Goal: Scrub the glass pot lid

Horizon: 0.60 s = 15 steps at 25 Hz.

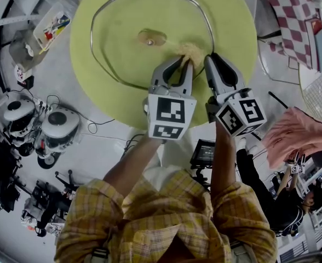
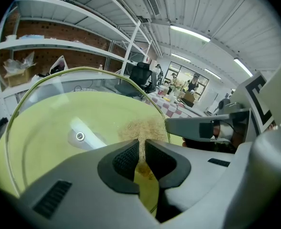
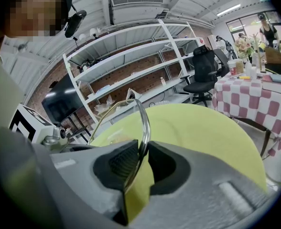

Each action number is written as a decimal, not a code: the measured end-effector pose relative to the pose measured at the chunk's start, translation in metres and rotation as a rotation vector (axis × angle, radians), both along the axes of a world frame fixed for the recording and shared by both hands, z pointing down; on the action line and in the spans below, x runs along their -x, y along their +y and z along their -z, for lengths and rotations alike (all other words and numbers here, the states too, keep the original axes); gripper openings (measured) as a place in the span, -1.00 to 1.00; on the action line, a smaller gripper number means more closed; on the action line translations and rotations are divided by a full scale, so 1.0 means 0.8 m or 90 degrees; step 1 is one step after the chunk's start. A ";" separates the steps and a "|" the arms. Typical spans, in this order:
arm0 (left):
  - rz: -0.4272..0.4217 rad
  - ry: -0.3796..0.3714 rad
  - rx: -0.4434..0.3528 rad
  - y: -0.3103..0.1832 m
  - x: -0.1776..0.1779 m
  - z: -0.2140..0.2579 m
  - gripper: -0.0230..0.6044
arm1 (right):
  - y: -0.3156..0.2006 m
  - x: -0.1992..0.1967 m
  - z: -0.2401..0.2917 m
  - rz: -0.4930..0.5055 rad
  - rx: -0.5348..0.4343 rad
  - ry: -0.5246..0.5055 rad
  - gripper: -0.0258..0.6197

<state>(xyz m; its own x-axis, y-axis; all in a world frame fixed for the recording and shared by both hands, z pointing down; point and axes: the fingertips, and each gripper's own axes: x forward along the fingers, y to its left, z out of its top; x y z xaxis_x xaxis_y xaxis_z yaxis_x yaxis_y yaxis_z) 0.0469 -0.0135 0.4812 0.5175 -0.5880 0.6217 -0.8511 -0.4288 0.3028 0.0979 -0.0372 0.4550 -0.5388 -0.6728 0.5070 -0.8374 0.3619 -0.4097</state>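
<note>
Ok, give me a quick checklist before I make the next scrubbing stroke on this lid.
1. Hold: right tongs clamped on the rim of the glass lid: ok.
2. Tool: left tongs gripping the scrub pad: ok.
3. Contact: scrub pad against the glass, near the rim: ok.
4. Backstop: lid held over the yellow-green table: ok.
5. Dirt left on the glass: cannot tell.

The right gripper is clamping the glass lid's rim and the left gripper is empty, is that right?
Not quite: the left gripper view shows the left gripper shut on a tan scrub pad. The right gripper does clamp the lid's rim.
</note>
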 end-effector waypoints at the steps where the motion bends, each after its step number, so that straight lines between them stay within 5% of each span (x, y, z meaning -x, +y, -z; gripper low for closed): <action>1: -0.001 0.002 -0.001 0.000 0.000 0.000 -0.79 | 0.000 0.000 0.000 0.000 -0.001 -0.001 -0.72; 15: -0.003 0.003 0.013 0.006 0.012 -0.008 -0.79 | 0.001 -0.002 0.000 0.001 0.002 0.011 -0.72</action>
